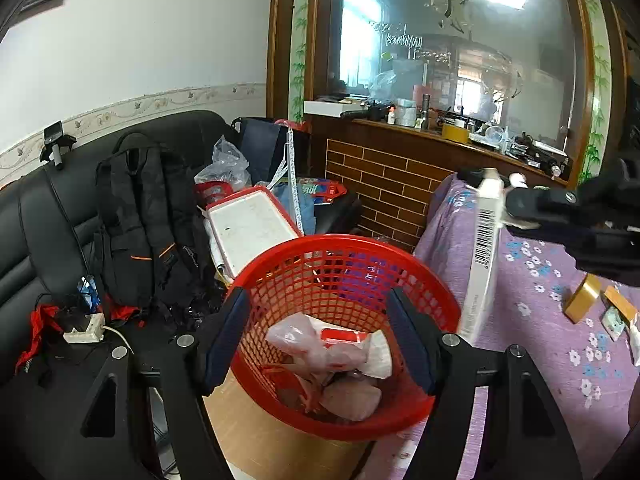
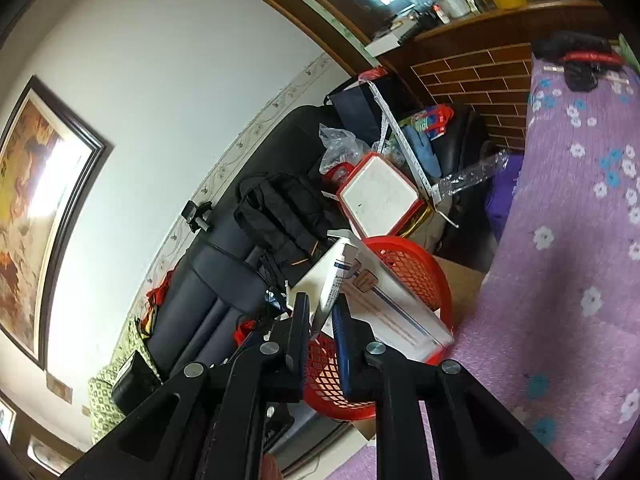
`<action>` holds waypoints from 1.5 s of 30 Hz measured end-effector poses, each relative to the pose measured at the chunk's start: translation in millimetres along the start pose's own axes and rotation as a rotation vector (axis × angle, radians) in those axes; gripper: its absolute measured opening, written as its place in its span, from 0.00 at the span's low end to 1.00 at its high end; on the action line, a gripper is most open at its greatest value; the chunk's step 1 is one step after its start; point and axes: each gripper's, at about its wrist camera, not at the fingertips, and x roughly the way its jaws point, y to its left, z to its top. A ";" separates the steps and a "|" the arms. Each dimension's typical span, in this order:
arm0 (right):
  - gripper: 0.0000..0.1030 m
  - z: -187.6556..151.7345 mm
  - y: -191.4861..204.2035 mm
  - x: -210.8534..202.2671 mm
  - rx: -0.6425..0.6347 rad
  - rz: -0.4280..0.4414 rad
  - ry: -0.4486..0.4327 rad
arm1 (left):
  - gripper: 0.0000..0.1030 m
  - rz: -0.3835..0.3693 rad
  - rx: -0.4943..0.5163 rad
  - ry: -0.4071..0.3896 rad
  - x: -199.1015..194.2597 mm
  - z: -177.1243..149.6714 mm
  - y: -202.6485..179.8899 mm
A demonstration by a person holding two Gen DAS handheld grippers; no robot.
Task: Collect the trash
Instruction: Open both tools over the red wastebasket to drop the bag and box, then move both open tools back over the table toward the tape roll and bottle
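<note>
A red mesh basket (image 1: pixel 420 276) stands on a cardboard box beside the purple flowered table, holding crumpled plastic bags and wrappers (image 1: pixel 328 356). My left gripper (image 1: pixel 320 340) is open, its fingers straddling the basket's near rim. My right gripper (image 2: pixel 320 320) is shut on a flat white carton with a barcode (image 1: pixel 484 248), holding it upright at the basket's right rim; the carton also shows in the right wrist view (image 2: pixel 384 300) over the basket (image 2: pixel 424 276).
A black sofa (image 1: pixel 36 216) at left carries a black backpack (image 1: pixel 148 220), a white red-rimmed tray (image 1: pixel 252 228), bags and a power strip (image 1: pixel 84 330). The purple tablecloth (image 1: pixel 540 344) holds a tape roll (image 1: pixel 582 298) and small wrappers (image 1: pixel 616 320). A brick counter (image 1: pixel 384 188) stands behind.
</note>
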 end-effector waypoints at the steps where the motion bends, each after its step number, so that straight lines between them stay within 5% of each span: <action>1: 0.14 0.5 2.2 2.8 -0.001 0.012 0.014 | 0.67 0.002 0.004 -0.003 -2.0 -0.5 -0.9; 9: 0.14 -2.4 16.4 33.6 -0.038 -0.007 0.080 | 0.67 0.026 -0.015 0.003 -11.6 -6.6 4.6; 10: 0.21 -2.0 15.9 38.8 -0.042 -0.014 0.098 | 0.67 0.026 -0.017 0.006 -11.3 -6.7 6.6; 11: 0.45 -3.4 13.8 45.0 -0.043 -0.041 0.130 | 0.67 0.026 -0.020 0.009 -11.1 -6.9 8.3; 12: 0.59 -5.2 10.9 47.8 -0.041 -0.082 0.145 | 0.67 0.023 -0.020 0.012 -11.1 -7.1 9.7; 13: 0.63 -6.8 6.9 45.7 -0.038 -0.105 0.126 | 0.67 0.019 -0.019 0.014 -11.2 -7.5 10.2; 27: 0.63 -43.9 -5.7 -59.6 -0.075 -0.204 -0.032 | 0.69 -0.082 0.030 0.010 -30.6 -11.2 -26.3; 45: 0.63 -125.4 -108.8 -256.8 0.140 -0.444 -0.217 | 0.73 -0.336 0.323 0.065 -81.2 -49.7 -194.4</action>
